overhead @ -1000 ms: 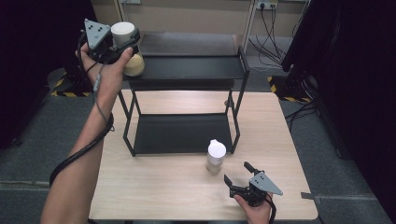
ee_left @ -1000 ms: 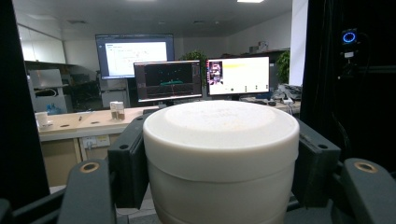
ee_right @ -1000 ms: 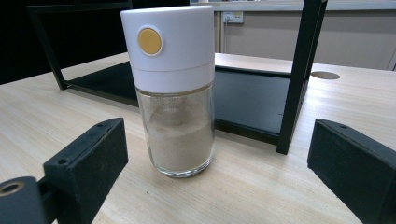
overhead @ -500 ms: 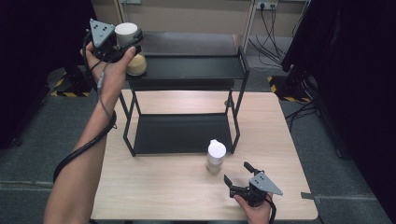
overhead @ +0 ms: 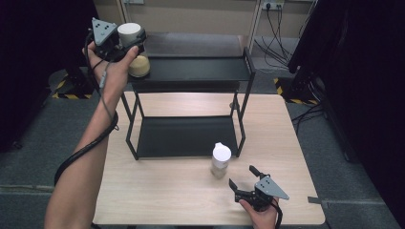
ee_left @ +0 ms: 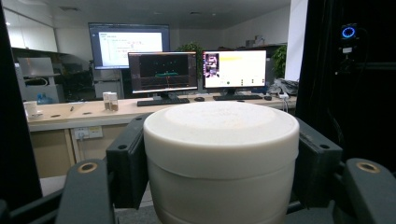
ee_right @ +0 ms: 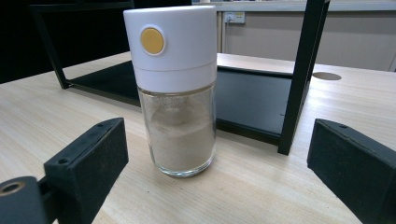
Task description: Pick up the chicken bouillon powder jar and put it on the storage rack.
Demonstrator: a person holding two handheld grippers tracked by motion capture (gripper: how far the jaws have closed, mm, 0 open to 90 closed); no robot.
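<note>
My left gripper (overhead: 128, 40) is at the left end of the black rack's top shelf (overhead: 191, 69), around a jar (overhead: 139, 67) with a white lid and tan body. In the left gripper view the jar's lid (ee_left: 222, 140) sits between the pads (ee_left: 126, 163), which touch both its sides; the jaws have just been opening. My right gripper (overhead: 241, 176) stands open low on the table, just in front of a glass shaker (overhead: 221, 160). The shaker (ee_right: 177, 93) has a white cap with a yellow dot and stands upright beyond the right gripper's (ee_right: 217, 163) spread jaws.
The rack's lower shelf (overhead: 186, 136) lies bare on the wooden table (overhead: 157, 195), and its front right leg (ee_right: 294, 93) stands just behind and right of the shaker. Dark curtains flank the table. Cables run on the floor at the far right.
My left hand with the jar has shifted slightly up and to the right in the high view. The right gripper and the shaker have stayed put.
</note>
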